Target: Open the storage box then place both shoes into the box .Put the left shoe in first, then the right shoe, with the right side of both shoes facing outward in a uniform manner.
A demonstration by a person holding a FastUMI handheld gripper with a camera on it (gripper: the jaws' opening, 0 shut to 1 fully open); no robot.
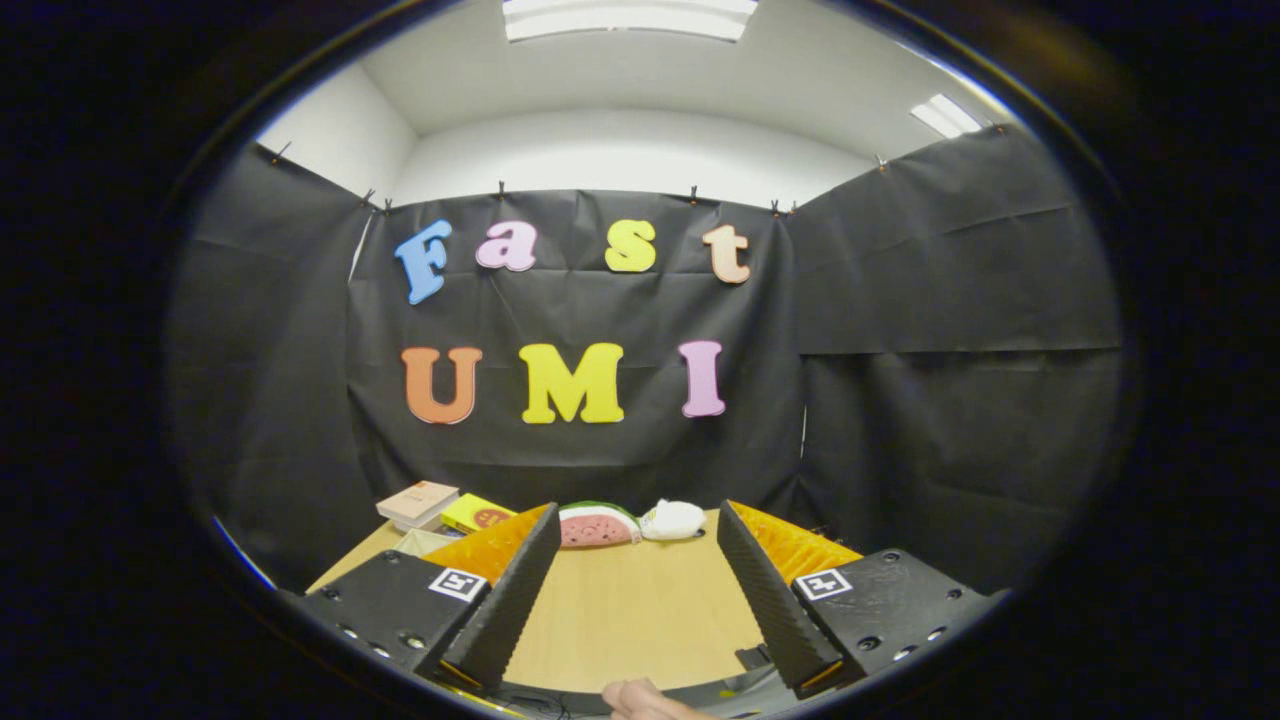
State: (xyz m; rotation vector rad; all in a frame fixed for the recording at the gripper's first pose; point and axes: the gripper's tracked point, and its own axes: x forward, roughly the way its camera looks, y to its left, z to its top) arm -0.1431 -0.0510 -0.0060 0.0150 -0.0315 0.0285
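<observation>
- In the gripper view, the gripper (635, 535) is held level above a wooden table (640, 610), its two fingers (510, 590) spread wide apart with nothing between them but bare tabletop.
- Each finger has a ribbed inner face, and each sits on a dark block carrying a small square black-and-white marker (457, 583).
- A fingertip of the person's hand (645, 700) shows at the very bottom, between the bases of the two fingers.
- Beyond the fingertips, at the far edge of the table, lies a watermelon-slice toy (597, 525) with a green rind and a pink face with dark seeds.
- Just beside the toy, on its right, rests a small white soft object (672, 520); the two look close to touching, though I cannot tell whether they do.
- To the left of the left finger, at the far left corner of the table, sits a pale tan book (418, 503) on top of something flat, and a yellow box (478, 514) lies just beside it.
- A pale flat thing (425, 541) lies in front of these, partly hidden by the left finger; what it is I cannot tell.
- Black cloth (960, 400) hangs behind and on both sides of the table, with a white wall and a ceiling light (628, 17) above.
- I can make out neither the storage box nor the shoes among the things on the table.
</observation>
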